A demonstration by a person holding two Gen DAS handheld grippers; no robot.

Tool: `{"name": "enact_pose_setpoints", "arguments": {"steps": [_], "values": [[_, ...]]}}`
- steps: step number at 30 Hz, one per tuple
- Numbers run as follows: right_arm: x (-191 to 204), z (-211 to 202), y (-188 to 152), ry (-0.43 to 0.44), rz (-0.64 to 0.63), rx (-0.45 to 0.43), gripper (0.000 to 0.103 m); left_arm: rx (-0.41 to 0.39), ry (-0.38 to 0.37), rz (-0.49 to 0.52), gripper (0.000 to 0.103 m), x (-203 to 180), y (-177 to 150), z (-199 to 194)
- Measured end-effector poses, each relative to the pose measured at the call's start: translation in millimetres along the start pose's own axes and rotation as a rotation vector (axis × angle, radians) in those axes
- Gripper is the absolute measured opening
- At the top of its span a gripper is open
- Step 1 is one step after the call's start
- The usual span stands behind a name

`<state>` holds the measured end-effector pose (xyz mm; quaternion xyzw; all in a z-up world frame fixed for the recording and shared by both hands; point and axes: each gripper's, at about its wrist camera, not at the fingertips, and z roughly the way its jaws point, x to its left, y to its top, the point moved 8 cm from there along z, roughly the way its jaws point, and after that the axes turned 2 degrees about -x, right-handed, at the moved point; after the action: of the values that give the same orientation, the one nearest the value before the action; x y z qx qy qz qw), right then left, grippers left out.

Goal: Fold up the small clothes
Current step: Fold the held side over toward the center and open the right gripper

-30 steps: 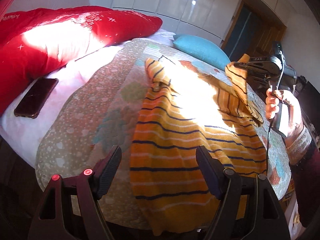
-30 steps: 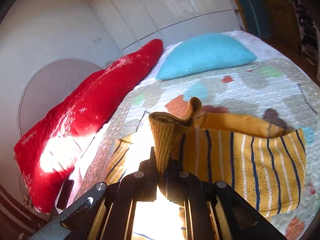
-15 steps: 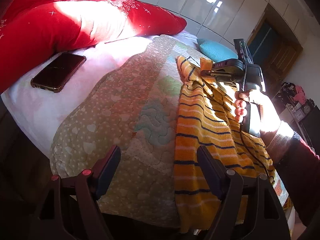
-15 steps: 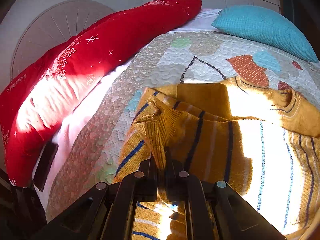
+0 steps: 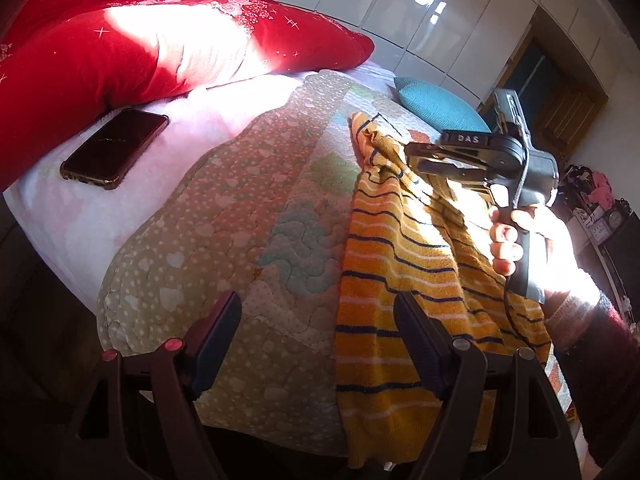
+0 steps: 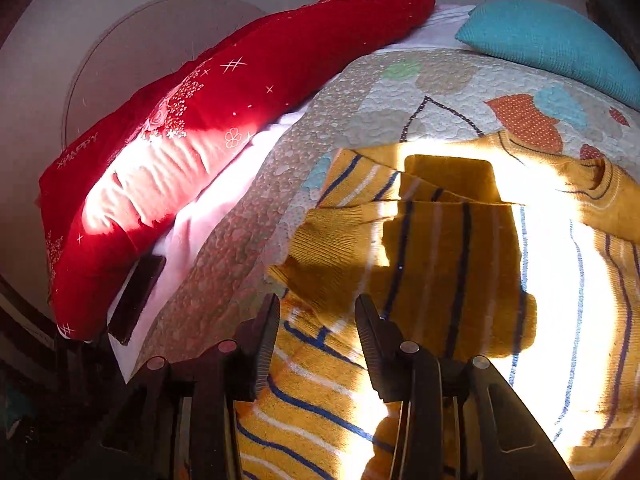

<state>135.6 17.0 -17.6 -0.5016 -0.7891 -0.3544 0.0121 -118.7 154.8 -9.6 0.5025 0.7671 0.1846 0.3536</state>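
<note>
From the left wrist view, the left tool [image 5: 316, 344] hangs with its jaws wide apart and nothing between them, over the near edge of the quilt [image 5: 224, 240]. The striped yellow sweater [image 5: 400, 264] lies on the bed to the right, draping over the near edge. A phone [image 5: 115, 148] rests at far left beside the red pillow [image 5: 160, 48]. A hand [image 5: 532, 240] holds the right tool [image 5: 420, 160] above the sweater.

From the right wrist view, the right tool [image 6: 318, 320] has just been opening; its jaws stand apart, with the folded sleeve [image 6: 360, 240] lying free just ahead of them. A teal cushion [image 6: 560, 44] sits at far right.
</note>
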Motion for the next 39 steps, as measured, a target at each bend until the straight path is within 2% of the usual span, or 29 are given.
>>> {"name": "enact_pose_setpoints", "arguments": {"steps": [3, 6, 10, 11, 13, 15, 18, 21, 25, 28, 29, 30, 32, 34, 39], "values": [[-58.4, -34.8, -6.1, -0.094, 0.088, -0.045, 0.045, -0.003, -0.006, 0.014, 0.077, -7.6, 1.5, -0.4], [-144.3, -80.8, -19.2, -0.196, 0.286, -0.097, 0.048, 0.000, -0.010, 0.030, 0.077, -14.6, 1.1, 0.6], [-247.4, -153.0, -53.6, -0.202, 0.591, -0.209, 0.047, 0.012, -0.017, 0.036, 0.077, -21.8, 0.6, 5.2], [-265.6, -171.9, -62.6, -0.218, 0.638, -0.240, 0.050, 0.015, -0.016, 0.037, 0.077, -23.0, 0.6, 6.5], [-297.6, -210.5, -77.2, -0.301, 0.699, -0.270, 0.056, 0.019, -0.009, 0.045, 0.077, -24.6, 1.7, 9.3], [-308.7, -242.3, -90.8, -0.278, 0.724, -0.307, 0.056, 0.027, 0.007, 0.063, 0.078, -24.7, 2.5, 14.4], [-294.5, -275.2, -114.0, -0.200, 0.710, -0.332, 0.057, 0.056, 0.002, 0.066, 0.077, -22.5, 3.8, 25.0], [-261.8, -282.5, -146.7, -0.085, 0.672, -0.291, 0.057, 0.095, -0.041, 0.049, 0.077, -21.0, 6.7, 37.6], [-210.5, -255.9, -192.9, 0.019, 0.604, -0.186, 0.057, 0.133, -0.126, 0.060, 0.077, -29.9, 10.9, 56.4], [-183.5, -231.1, -215.6, 0.020, 0.540, -0.123, 0.057, 0.190, -0.150, 0.030, 0.077, -34.2, 5.6, 74.1], [-174.4, -223.6, -218.9, 0.042, 0.532, -0.117, 0.058, 0.183, -0.149, 0.034, 0.076, -37.3, 4.3, 73.9], [-166.5, -216.1, -222.1, 0.071, 0.536, -0.115, 0.058, 0.180, -0.160, 0.042, 0.064, -42.0, 1.7, 71.8], [-149.7, -205.1, -224.4, 0.118, 0.526, -0.115, 0.059, 0.211, -0.222, 0.039, 0.050, -54.0, -8.6, 68.1], [-133.6, -196.3, -230.3, 0.159, 0.506, -0.109, 0.059, 0.218, -0.249, 0.032, 0.049, -61.7, -22.5, 63.6], [-109.4, -190.2, -251.9, 0.250, 0.511, -0.106, 0.059, 0.205, -0.258, 0.063, 0.050, -68.9, -53.0, 46.8]]}}
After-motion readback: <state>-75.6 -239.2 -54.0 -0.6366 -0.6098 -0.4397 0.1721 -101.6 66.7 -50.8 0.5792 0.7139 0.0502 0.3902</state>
